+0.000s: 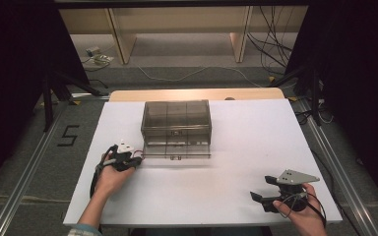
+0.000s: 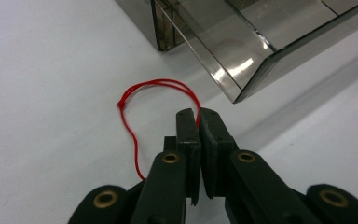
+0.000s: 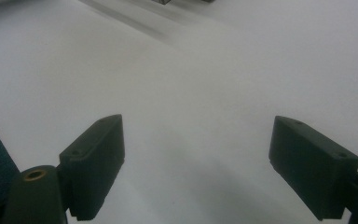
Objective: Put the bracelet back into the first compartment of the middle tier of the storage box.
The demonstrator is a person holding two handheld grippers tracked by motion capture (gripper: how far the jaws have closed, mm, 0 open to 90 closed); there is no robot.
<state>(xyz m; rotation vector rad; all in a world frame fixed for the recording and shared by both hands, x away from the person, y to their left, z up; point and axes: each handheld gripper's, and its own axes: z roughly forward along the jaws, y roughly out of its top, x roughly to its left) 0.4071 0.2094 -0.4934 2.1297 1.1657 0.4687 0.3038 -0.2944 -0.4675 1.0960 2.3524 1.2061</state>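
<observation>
Now the left gripper (image 2: 198, 116) has its jaws pinched together on a red thread (image 2: 130, 100), which loops over the white table (image 2: 51, 93) just beside the smoky plastic box (image 2: 233, 42). The pick-up looks done; next comes a gentle lift toward the box. The right gripper (image 3: 196, 154) waits, jaws apart.

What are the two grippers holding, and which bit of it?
The left gripper pinches the red string at one end of its loop, beside the smoky plastic box. The right gripper is open, holding nothing.
</observation>
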